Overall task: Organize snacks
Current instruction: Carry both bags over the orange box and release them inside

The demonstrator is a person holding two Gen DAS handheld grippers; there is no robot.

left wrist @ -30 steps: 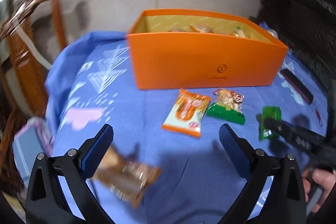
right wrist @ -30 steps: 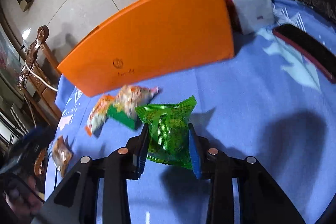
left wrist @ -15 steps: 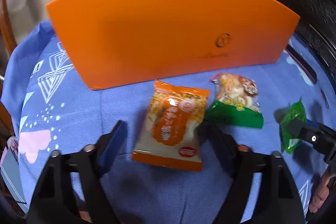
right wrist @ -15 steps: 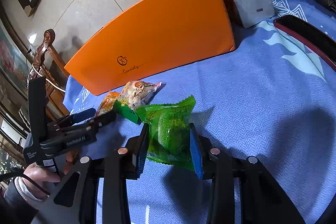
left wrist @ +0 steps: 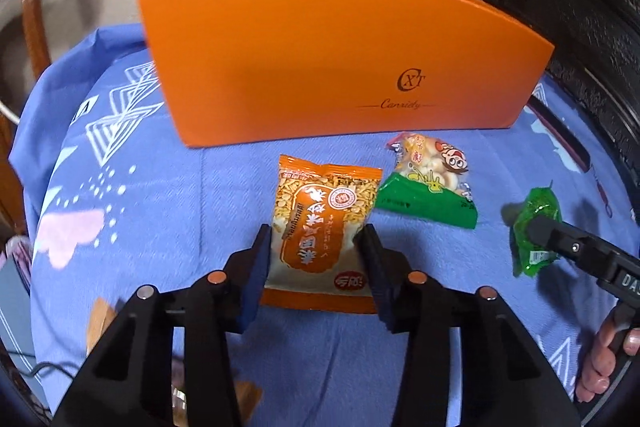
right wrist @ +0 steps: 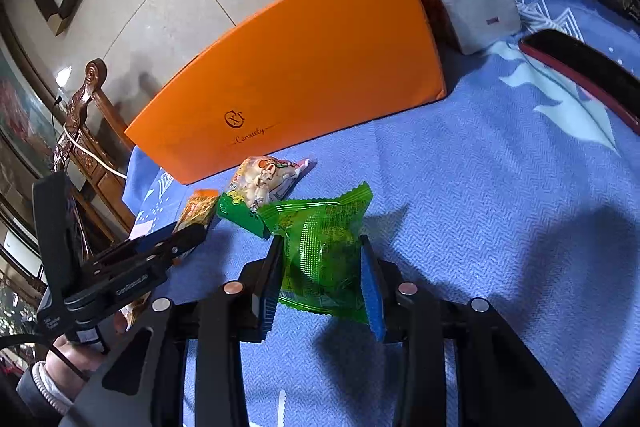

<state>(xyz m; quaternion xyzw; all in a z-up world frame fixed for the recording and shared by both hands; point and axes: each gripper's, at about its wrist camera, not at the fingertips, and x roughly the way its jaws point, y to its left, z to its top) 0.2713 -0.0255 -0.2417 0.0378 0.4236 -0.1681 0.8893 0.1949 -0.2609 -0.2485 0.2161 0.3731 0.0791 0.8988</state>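
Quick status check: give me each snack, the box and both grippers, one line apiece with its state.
left gripper: jaws closing, pads on orange packet
orange packet: flat on cloth, between pads
right gripper: shut on green packet
green packet: gripped
cartoon packet: loose on cloth
orange box: upright, interior hidden

- Box (left wrist: 328,67): plain orange, dark logo lower right of its face.
- Cloth (left wrist: 160,211): blue with white triangles, dots and a pink patch at left of the frame.
- Centre packet (left wrist: 320,227): orange and cream (red round seal).
- Packet (left wrist: 432,187) right of it: green base, pale top with cartoon.
- Wrapper (right wrist: 320,247): translucent bright green.
- Tissue pack (right wrist: 476,3), upper right: white, red-flowered.
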